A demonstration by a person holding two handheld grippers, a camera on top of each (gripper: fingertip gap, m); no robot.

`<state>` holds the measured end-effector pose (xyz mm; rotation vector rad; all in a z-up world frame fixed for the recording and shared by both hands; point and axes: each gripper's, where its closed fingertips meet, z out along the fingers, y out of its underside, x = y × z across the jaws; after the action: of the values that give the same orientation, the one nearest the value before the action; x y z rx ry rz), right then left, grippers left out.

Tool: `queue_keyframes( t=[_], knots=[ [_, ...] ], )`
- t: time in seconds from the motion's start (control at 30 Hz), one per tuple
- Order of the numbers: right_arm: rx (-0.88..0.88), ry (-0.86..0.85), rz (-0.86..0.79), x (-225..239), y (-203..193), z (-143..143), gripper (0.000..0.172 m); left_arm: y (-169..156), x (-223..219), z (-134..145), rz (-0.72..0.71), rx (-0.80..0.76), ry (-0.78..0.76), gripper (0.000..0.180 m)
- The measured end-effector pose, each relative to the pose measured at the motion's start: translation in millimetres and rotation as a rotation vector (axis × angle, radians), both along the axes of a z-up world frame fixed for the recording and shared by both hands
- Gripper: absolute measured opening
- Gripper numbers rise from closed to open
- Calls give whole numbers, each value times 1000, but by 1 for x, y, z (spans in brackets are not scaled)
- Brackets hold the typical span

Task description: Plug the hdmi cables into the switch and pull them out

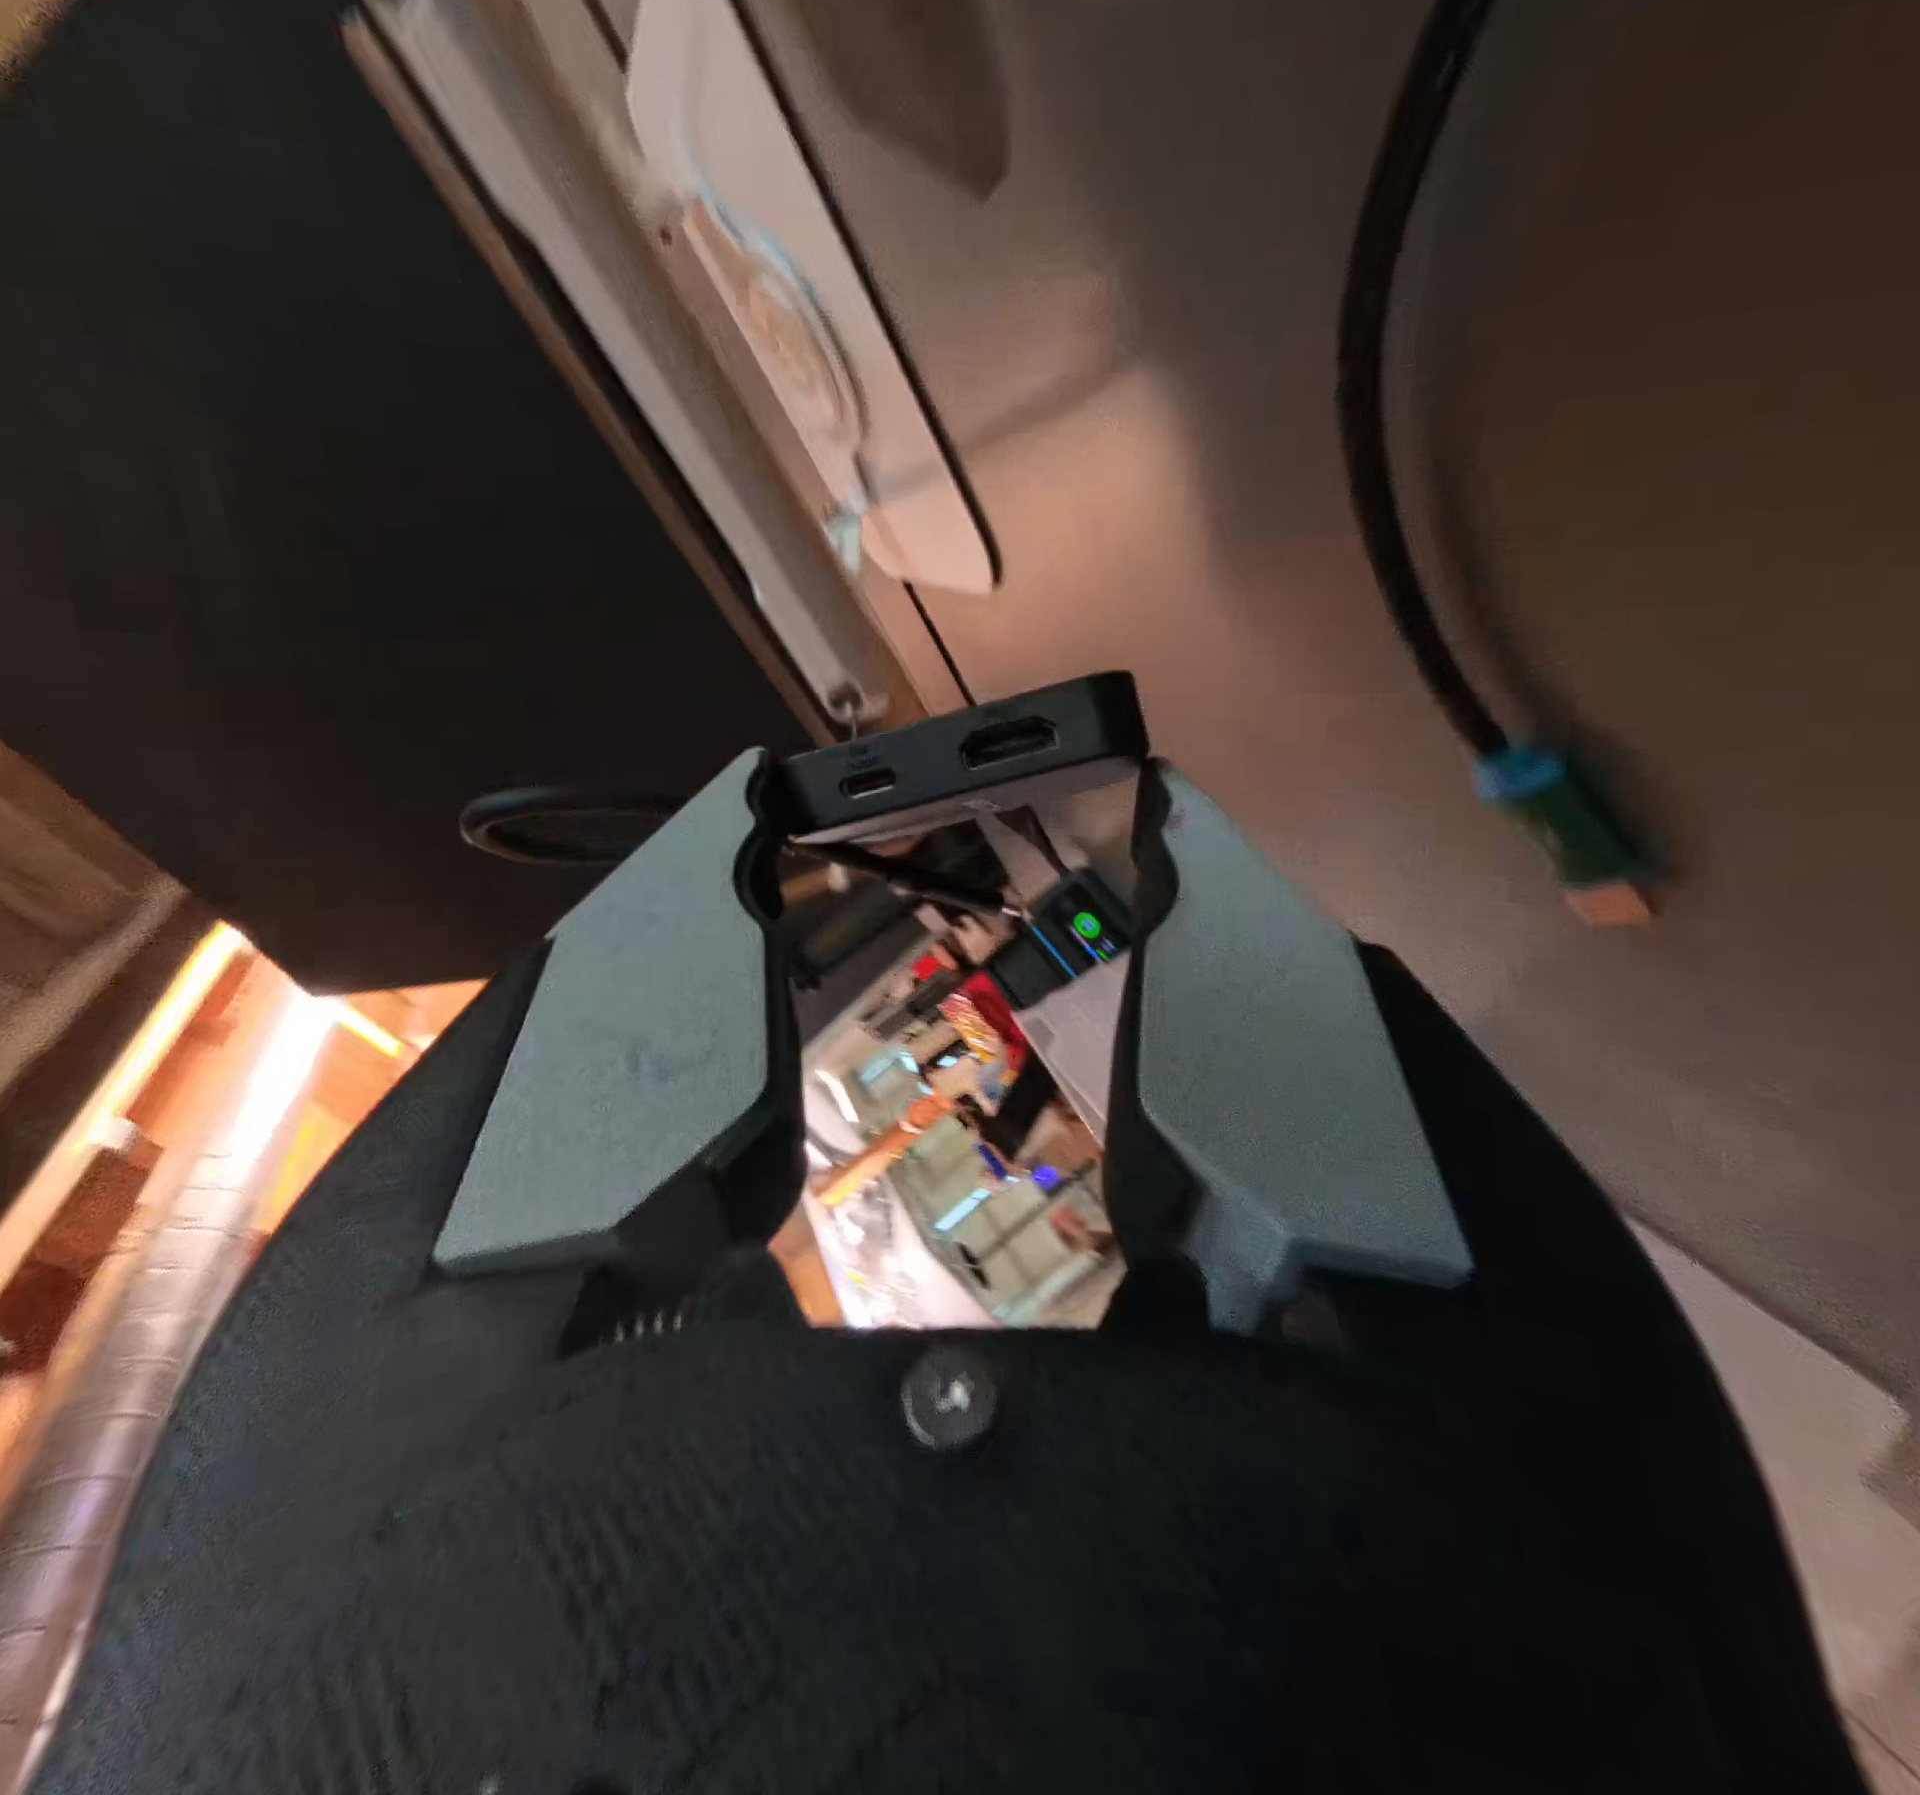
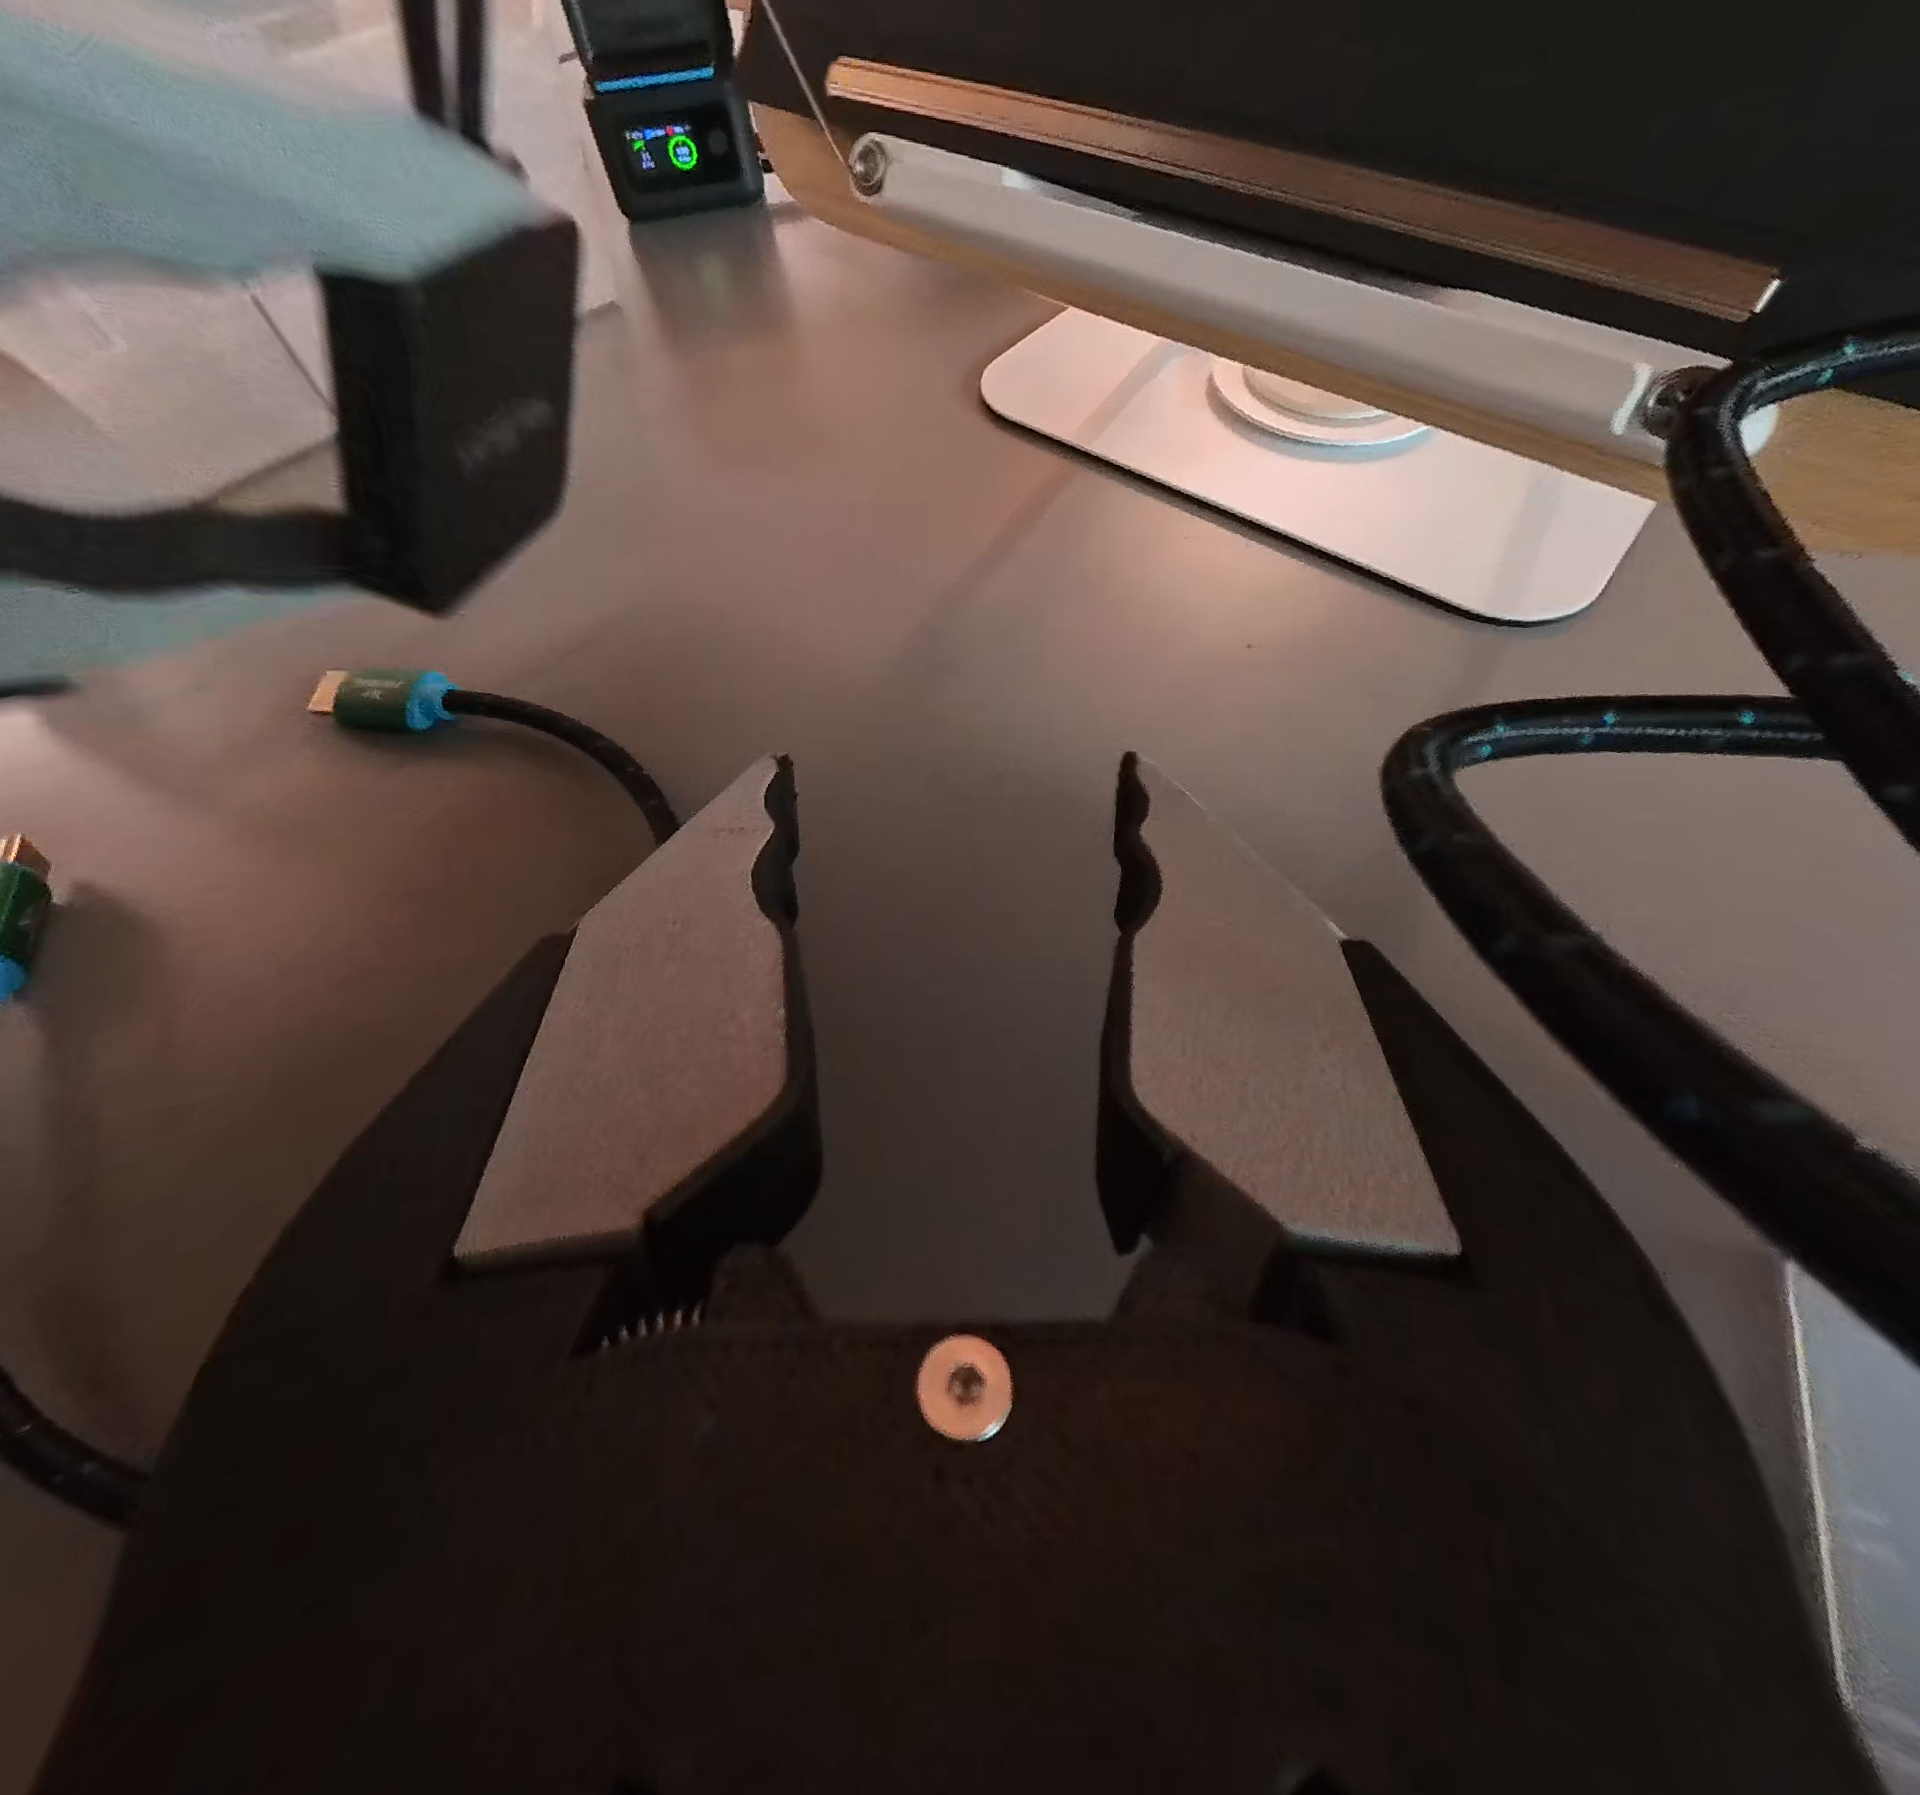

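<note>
Left gripper (image 1: pixel 956 769) is clamped across a small black switch (image 1: pixel 966 748), one fingertip on each short side, pads tight against the casing; the box is lifted clear of the desk and the left wrist view is rolled steeply, so the desk (image 1: pixel 1299 395) stands like a wall behind it. The switch's near edge faces the camera with two open ports, a small one left and a wider one right, both unobstructed. From the right wrist view the same switch (image 2: pixel 457 415) hangs at upper left, above the desk, with a flat black lead running off its near side toward the left frame edge. Right gripper (image 2: pixel 956 779) has its fingers spread apart with only bare desk (image 2: pixel 935 519) between them; it hovers low, pointing toward the monitor's white foot (image 2: pixel 1351 498). Open room: a broad clear strip of desk runs from the right fingertips forward to the foot. Left bound: one green-and-blue HDMI plug (image 2: pixel 384 698) lying flat, gold tip pointing left, its braided cable curving behind the left finger; a second plug (image 2: pixel 21 904) is at the left frame edge. Right bound: a thick braided cable loop (image 2: pixel 1558 914) arching near the right finger, not touching it. Far bound: the monitor's lower edge (image 2: pixel 1299 187) overhangs the foot; a small lit-screen device (image 2: pixel 675 156) stands beyond the switch.
</note>
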<state>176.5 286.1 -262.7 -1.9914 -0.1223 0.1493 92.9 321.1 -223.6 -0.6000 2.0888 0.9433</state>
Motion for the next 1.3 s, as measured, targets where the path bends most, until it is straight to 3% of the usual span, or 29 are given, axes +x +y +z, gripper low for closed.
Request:
queue_keyframes(
  t=[0.1, 0.13, 0.17, 0.23, 0.27, 0.53, 0.67, 0.77, 0.97, 1.17, 1.3],
  knots=[
    [-4, -3, -15, 3, 1, -2, 60, -5, 21, -18, -69, 45, -19, 62],
    [-8, -14, -28, 6, 1, -3, 61, -7, 27, -22, -103, 52, -31, 30],
    [-12, -27, -50, 10, 2, -4, 63, -10, 31, -27, -136, 42, -42, 20],
    [-16, -41, -82, 16, 2, -5, 62, -14, 35, -33, -143, -21, -100, 44],
    [-17, -37, -84, 17, 2, -5, 62, -15, 35, -35, -118, -79, -147, 46],
    [-26, -17, -63, 14, 3, -6, 63, -18, 22, -27, 29, -657, -666, 40],
    [-12, 3, 1, 2, 2, -4, 61, -9, 14, -25, 34, -808, -926, 39],
    [-4, 3, 23, -3, 2, -2, 62, -7, 8, -32, 65, -920, -964, 33],
    [1, 0, 47, -8, 1, -2, 57, 8, 4, -37, 106, -870, -991, 19],
    [-3, 20, 139, -24, -3, -2, 32, 14, 3, -36, 137, -915, -1025, 16],
    [30, -15, 98, -20, -3, 2, 39, 16, 0, -22, 90, -890, -1085, 15]
  ],
)
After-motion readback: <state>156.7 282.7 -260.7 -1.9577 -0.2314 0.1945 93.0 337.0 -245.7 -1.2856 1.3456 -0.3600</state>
